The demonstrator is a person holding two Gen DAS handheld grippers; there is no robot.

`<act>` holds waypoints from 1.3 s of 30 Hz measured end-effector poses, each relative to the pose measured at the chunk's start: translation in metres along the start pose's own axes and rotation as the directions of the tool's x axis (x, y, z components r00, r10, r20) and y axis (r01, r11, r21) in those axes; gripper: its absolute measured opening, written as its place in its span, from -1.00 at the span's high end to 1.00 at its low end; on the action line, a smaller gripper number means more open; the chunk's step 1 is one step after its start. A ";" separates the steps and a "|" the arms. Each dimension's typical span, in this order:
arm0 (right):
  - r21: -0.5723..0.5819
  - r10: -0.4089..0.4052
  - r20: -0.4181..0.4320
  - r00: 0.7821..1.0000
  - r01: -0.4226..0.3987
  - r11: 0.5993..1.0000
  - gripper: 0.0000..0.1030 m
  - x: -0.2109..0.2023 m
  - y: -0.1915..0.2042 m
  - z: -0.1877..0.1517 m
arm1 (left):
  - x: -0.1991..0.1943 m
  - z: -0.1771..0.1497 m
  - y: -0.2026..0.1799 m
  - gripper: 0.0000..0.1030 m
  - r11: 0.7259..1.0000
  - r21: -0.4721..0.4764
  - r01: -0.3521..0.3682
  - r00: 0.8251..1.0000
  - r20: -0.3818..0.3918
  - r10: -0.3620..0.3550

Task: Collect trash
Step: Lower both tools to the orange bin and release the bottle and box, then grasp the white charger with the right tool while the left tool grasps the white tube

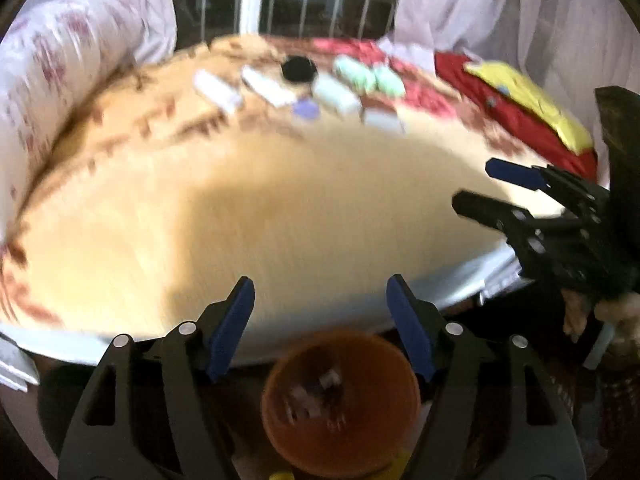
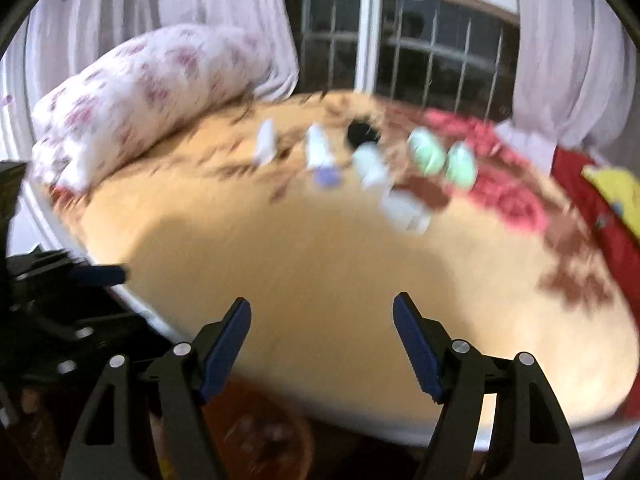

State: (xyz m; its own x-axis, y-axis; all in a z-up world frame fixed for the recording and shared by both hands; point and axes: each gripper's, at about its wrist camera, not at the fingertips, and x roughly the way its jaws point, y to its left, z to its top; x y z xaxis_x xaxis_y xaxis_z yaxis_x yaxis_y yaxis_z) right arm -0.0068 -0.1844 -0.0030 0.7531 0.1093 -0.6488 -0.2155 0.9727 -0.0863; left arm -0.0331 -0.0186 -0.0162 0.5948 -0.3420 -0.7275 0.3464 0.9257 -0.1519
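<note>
Several blurred bits of trash lie across the far part of the bed: white packets [image 1: 218,90] [image 2: 266,146], a black round lid [image 1: 298,69] [image 2: 362,132], two mint-green pieces [image 1: 354,72] [image 2: 426,154] and a purple cap [image 1: 306,110] [image 2: 328,176]. An orange bin [image 1: 372,432] [image 2: 280,452] with scraps in it stands on the floor at the bed's near edge. My left gripper [image 1: 320,292] hangs open above the bin with nothing between its pads. My right gripper [image 2: 322,308] is open and empty over the near bed. Each gripper shows in the other's view: right [image 1: 480,188], left [image 2: 100,274].
The tan bedsheet [image 1: 280,200] has a brown and red pattern at its far side. A floral pillow [image 1: 60,60] [image 2: 140,92] lies far left. A red cloth [image 1: 520,128] with a yellow item [image 1: 532,96] lies far right. Curtains and a barred window [image 2: 400,48] stand behind.
</note>
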 end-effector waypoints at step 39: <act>0.088 0.014 -0.020 1.000 -0.012 0.996 0.23 0.058 -0.031 0.047 | 0.084 0.171 0.092 -0.31 0.948 -0.278 -0.153 0.979 0.085 0.183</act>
State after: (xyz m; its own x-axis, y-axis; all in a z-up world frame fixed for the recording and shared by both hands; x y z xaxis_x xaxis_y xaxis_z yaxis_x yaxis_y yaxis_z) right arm 0.0729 -0.1987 -0.0026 0.7375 0.1186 -0.6649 -0.1687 0.9856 -0.0113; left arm 0.1730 0.0097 0.0230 0.7078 -0.1792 -0.6833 0.0355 0.9751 -0.2189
